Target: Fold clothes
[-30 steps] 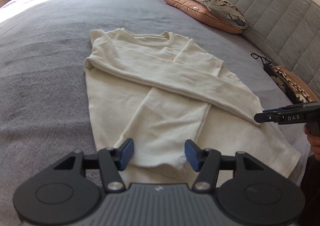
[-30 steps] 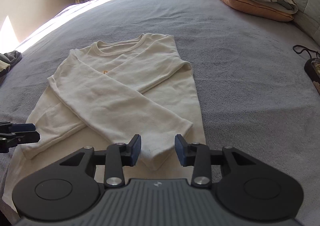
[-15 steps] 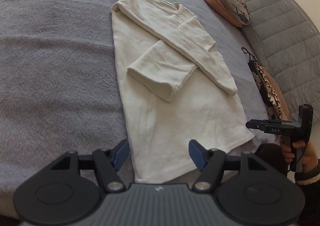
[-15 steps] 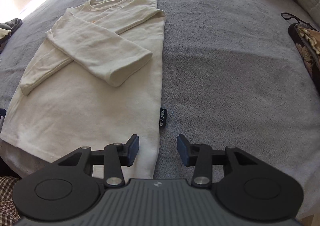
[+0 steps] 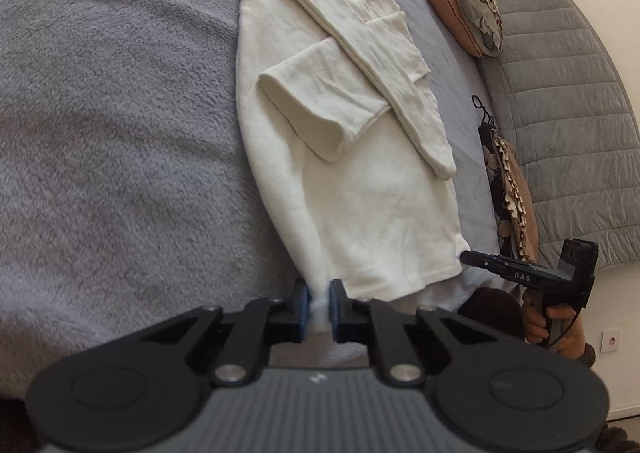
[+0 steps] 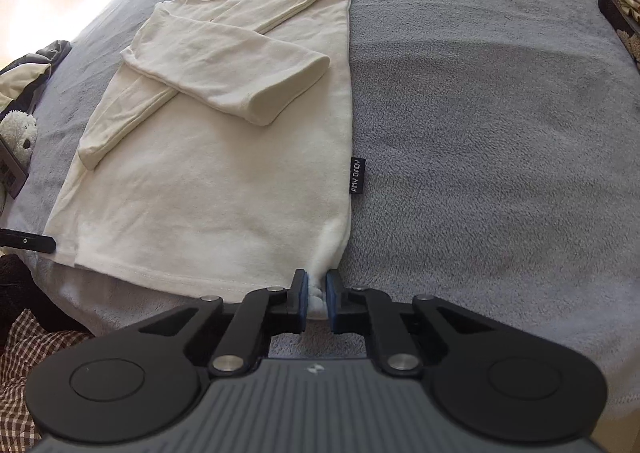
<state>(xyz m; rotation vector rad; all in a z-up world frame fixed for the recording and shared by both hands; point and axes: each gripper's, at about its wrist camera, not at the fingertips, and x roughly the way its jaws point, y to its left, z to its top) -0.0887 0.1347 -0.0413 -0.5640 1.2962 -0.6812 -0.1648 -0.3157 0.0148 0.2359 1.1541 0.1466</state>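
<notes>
Cream shirt [image 6: 224, 189] lies flat on the bed [image 6: 480, 173], sleeves crossed. Your left gripper [image 5: 319, 305] and right gripper [image 6: 317, 299] jaws are closing, each pinching a hem corner. Lift both corners evenly toward the collar.

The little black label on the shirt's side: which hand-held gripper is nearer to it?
Right. The right hand-held gripper is closing on the shirt hem corner just below the label; the left hand-held gripper is closing on the opposite corner.
</notes>
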